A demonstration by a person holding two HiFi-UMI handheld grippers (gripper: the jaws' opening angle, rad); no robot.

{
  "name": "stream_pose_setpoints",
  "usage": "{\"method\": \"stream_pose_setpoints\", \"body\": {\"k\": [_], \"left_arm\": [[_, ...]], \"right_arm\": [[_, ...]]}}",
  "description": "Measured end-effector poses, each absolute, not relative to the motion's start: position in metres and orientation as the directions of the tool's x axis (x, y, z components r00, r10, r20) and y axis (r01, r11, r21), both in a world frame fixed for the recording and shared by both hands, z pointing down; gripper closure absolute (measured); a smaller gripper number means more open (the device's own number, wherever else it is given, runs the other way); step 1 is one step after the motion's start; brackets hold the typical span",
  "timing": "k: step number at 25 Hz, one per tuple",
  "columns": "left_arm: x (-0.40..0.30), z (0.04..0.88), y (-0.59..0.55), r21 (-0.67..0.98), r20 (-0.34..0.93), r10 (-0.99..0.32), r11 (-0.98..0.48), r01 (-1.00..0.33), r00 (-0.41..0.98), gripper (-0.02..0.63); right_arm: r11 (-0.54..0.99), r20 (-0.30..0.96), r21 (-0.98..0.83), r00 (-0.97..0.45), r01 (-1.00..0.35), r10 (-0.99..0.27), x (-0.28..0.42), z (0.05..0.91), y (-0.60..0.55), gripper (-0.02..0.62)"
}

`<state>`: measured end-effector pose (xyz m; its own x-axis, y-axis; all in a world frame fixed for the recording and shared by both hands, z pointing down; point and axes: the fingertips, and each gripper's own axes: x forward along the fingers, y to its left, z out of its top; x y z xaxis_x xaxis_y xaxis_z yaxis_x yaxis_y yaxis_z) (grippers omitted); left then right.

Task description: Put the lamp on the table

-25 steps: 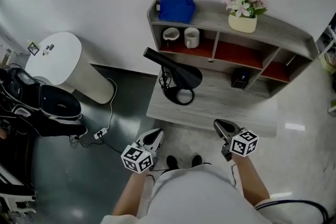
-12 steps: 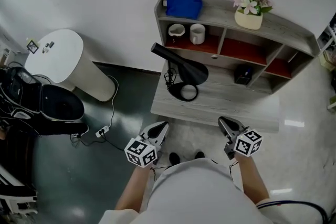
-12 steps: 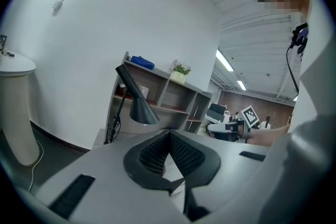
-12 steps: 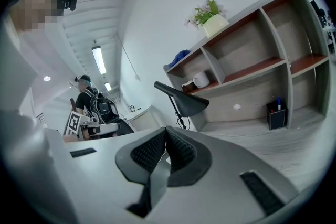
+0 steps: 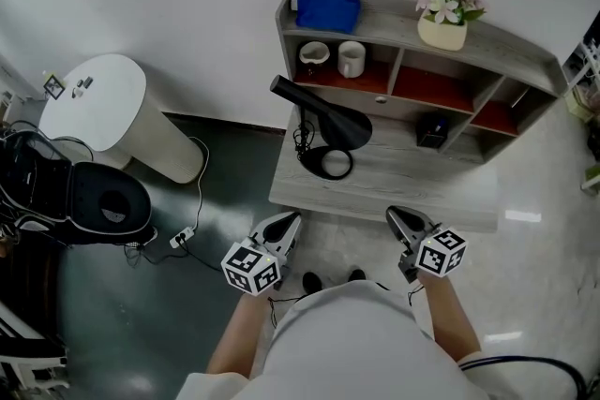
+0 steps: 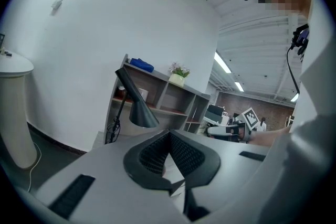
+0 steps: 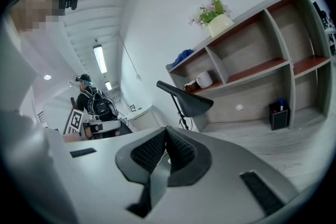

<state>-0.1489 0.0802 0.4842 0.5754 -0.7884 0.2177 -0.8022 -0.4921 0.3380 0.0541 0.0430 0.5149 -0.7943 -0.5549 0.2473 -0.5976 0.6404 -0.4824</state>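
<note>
Matte black cone-shaded lamp stands on grey woodgrain table

Your grey wooden table carries the black lamp at its left end, cord bunched beside the base. Right of the lamp sits a small black holder (pens in it), and behind the lamp rises the shelf unit.

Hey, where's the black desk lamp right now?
In the head view the lamp stands on the left end of the grey desk, just in front of the shelf bay holding two mugs.
</note>
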Motion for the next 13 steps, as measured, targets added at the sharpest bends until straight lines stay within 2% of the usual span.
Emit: {"method": "stream_pose_setpoints", "body": {"k": [13], "left_arm": [[-0.1515,0.4810,0.0827,0.350,0.210,-0.789,-0.490,-0.798,0.577,0.597]], "right_arm": [[0.639,0.253,-0.486,-0.796,-0.596,-0.550,0.0508,0.5141,0.0470,0.577]]}}
